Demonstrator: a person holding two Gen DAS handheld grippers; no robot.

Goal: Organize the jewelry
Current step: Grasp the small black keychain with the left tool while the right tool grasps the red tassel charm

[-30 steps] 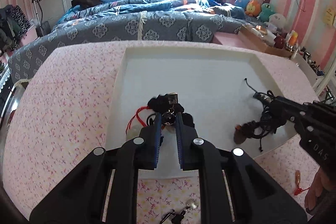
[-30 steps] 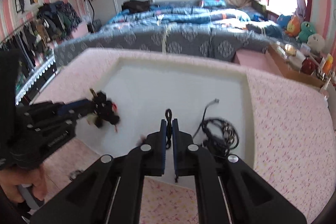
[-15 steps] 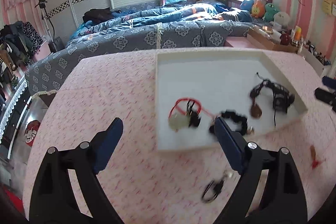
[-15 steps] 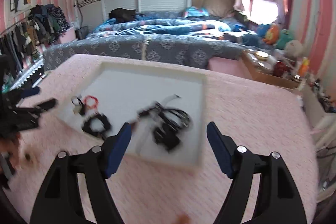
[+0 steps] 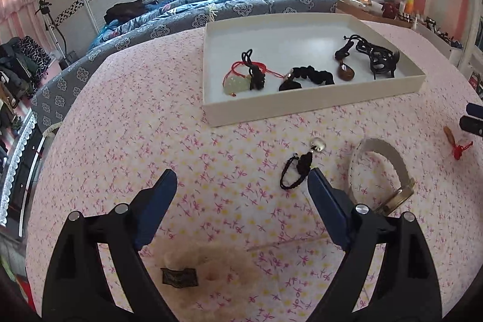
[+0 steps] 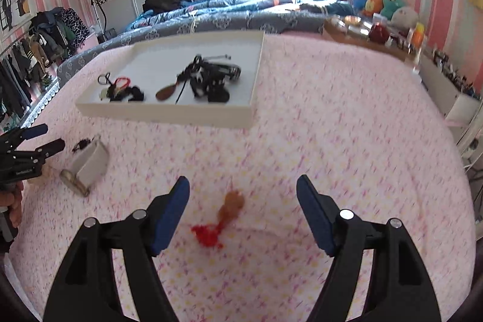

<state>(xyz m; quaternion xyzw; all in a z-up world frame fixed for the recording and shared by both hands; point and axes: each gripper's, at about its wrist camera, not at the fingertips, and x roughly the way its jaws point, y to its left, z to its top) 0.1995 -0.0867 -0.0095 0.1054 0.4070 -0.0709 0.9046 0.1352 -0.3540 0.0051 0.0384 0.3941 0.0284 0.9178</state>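
Both grippers gape wide above the table, left gripper (image 5: 241, 192), right gripper (image 6: 243, 198)

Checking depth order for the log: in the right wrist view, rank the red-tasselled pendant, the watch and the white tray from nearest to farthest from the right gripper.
1. Pendant, lying between the open right gripper's fingers.
2. Watch, off to the left on the tablecloth.
3. Tray, ahead and to the left, holding jewelry.

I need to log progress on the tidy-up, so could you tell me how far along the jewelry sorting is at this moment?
Partly done. Several corded pieces already lie in the white tray, among them a pale green pendant and a brown pendant. Nothing is in hand: the left gripper and right gripper are both open. Left on the tablecloth are a black cord charm, a watch and a red-tasselled pendant.
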